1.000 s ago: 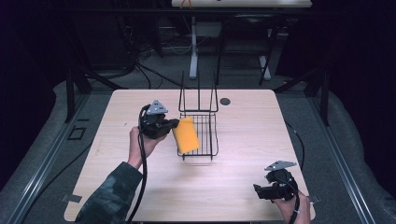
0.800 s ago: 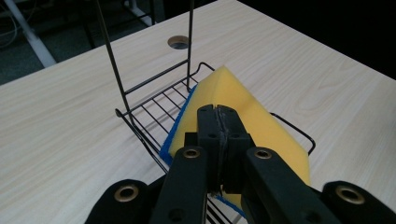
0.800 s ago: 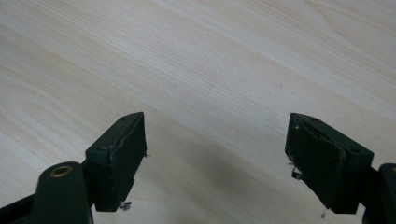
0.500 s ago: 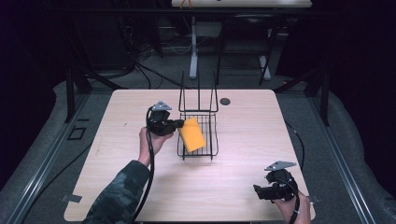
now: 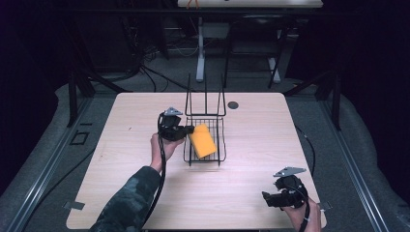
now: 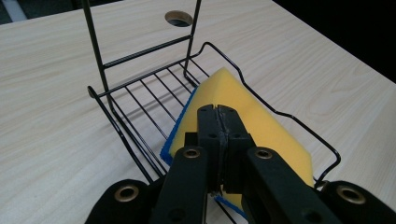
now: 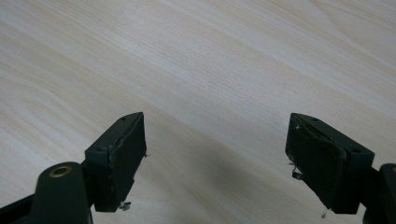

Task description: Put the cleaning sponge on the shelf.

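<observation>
High view first, working across from the left: a sleeved forearm reaches up over the wooden table point(image 5: 121, 145), and the left hand point(image 5: 158, 146) grips the left gripper point(image 5: 186, 130) just beside the near-left edge of the black wire rack point(image 5: 221, 140); its cable runs down along the arm towards the table's near edge; the jaws point rightward into the rack, and they are pinching a yellow sponge point(image 5: 203, 141) by its near edge. The sponge sits tilted inside the rack's low basket, one end raised; whether it touches the wire floor cannot be told from up here.

Left gripper view brings it close: the two black jaws are pressed hard together on the sponge point(image 6: 252, 112), yellow face up, a blue underside point(image 6: 180, 126) showing along its left edge; the rack point(image 6: 135, 84) has a flat wire floor, a low rim, and tall uprights at its far end; beyond those uprights, a round hole point(image 6: 179, 17) in the tabletop.

Over to the right: the right gripper point(image 5: 270, 199) is held low at the near-right corner, well apart from the rack, the right hand point(image 5: 302, 212) coming in from the bottom edge; right gripper view shows its jaws spread wide over bare wood grain point(image 7: 210, 60), nothing between them.
</observation>
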Action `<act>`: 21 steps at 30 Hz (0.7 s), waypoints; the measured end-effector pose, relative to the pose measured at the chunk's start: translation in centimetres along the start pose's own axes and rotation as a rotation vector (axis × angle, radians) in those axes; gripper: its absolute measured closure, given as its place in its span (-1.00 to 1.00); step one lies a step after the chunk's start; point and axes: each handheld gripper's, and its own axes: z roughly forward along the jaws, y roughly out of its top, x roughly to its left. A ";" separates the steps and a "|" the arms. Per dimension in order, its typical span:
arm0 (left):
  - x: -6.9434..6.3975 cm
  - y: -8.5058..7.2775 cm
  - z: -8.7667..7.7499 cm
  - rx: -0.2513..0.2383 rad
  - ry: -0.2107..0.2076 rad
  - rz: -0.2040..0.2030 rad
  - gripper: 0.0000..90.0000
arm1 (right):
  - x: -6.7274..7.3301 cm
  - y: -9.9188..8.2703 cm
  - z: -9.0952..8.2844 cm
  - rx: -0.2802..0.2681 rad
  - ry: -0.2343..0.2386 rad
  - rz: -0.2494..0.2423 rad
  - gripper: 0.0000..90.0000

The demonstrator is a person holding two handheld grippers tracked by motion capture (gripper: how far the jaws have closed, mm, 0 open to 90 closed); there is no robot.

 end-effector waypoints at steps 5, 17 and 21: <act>0.1 0.1 1.0 0.050 0.033 0.048 0.97 | -0.1 0.0 0.1 0.006 0.005 0.001 -0.56; 0.7 -0.2 3.1 0.094 0.034 0.031 0.84 | 0.0 0.0 0.1 0.006 0.006 -0.002 -0.56; 0.7 -0.3 3.6 0.118 0.034 0.036 0.69 | 0.0 0.0 0.1 0.007 0.006 -0.003 -0.56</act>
